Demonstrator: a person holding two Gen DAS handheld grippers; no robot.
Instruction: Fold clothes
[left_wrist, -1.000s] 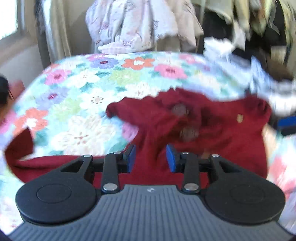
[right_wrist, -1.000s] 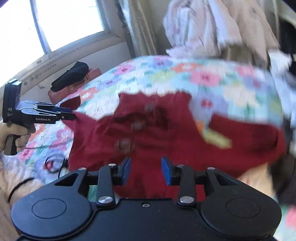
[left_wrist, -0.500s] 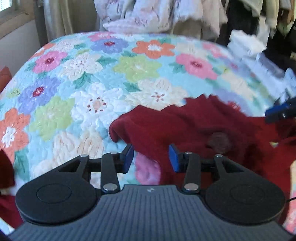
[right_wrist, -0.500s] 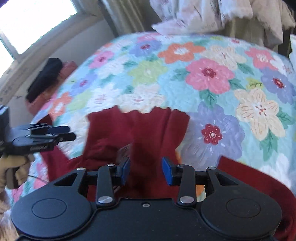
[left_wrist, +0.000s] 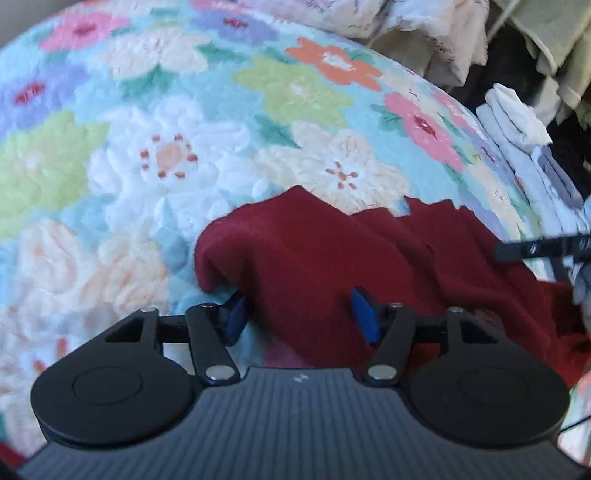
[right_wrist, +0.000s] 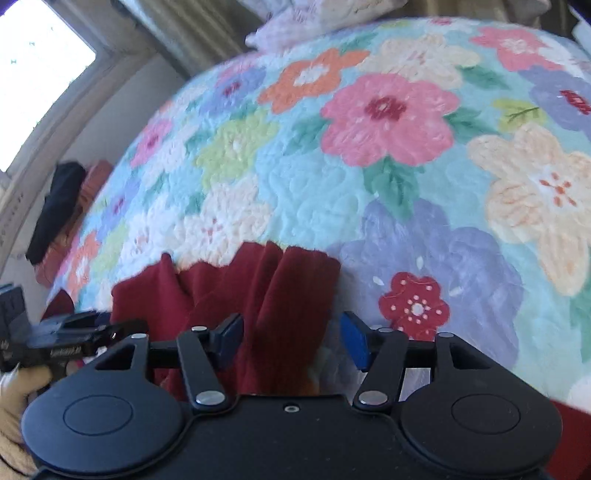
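The jaws of the left gripper (left_wrist: 300, 315) have just been opening and now stand spread, with a bunched edge of the dark red fleece garment (left_wrist: 332, 266) lying between the blue pads but not pinched by them; the jaws of the right gripper (right_wrist: 291, 341) have likewise just been opening and stand apart, a pleated strip of the same red cloth running up between them, loose. The garment lies on the bed, on the quilted bedspread printed with large pastel flowers (right_wrist: 369, 184), its far edge crumpled and uneven in both wrist views. As far as these views show, a fold seems to have just been laid and let go, but the cloth is ridged, not flat, so smoothing and further folds likely remain. A stack of folded pale clothes (left_wrist: 517, 125) sits at the bed's far right edge, apart from the red garment.
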